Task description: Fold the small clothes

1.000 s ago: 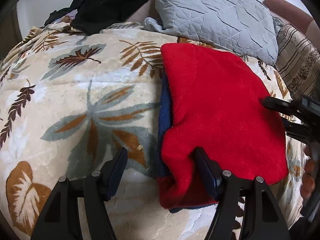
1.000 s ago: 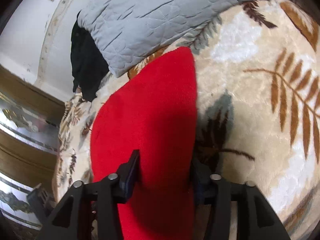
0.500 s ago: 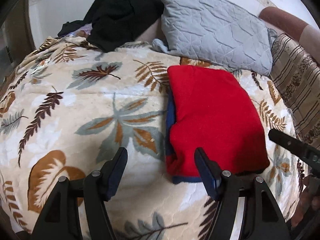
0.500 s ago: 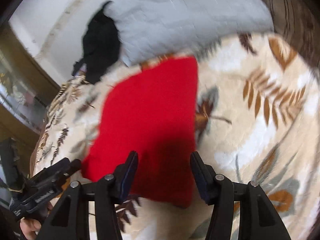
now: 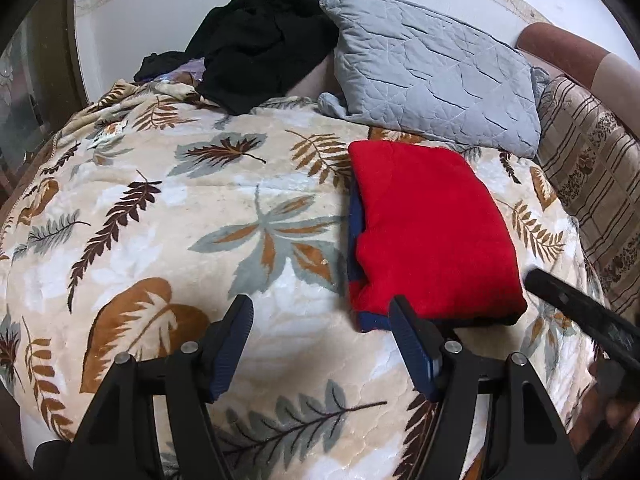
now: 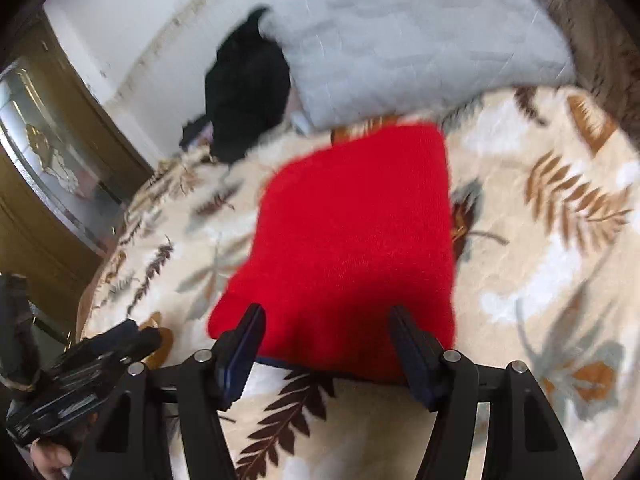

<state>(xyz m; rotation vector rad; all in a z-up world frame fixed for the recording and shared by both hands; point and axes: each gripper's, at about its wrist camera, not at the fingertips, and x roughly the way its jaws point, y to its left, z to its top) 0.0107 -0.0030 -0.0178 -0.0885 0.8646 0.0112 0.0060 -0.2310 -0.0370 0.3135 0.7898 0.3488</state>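
Note:
A folded red garment with a blue inner edge [image 5: 428, 232] lies flat on the leaf-patterned blanket [image 5: 160, 240]. It also shows in the right wrist view [image 6: 352, 240]. My left gripper [image 5: 320, 344] is open and empty, above the blanket, just short of the garment's near left corner. My right gripper [image 6: 326, 348] is open and empty, above the garment's near edge. The right gripper also shows at the right edge of the left wrist view [image 5: 580, 316]. The left gripper shows at the lower left of the right wrist view [image 6: 80, 376].
A grey quilted pillow [image 5: 432, 80] lies just behind the garment. A pile of black clothes [image 5: 260, 40] sits at the back by the white wall. A striped cushion [image 5: 592, 184] is at the right. A wooden cabinet [image 6: 48, 200] stands left of the bed.
Both grippers have let go of the red garment and drawn back and up from it. The garment now lies flat and folded on the blanket.

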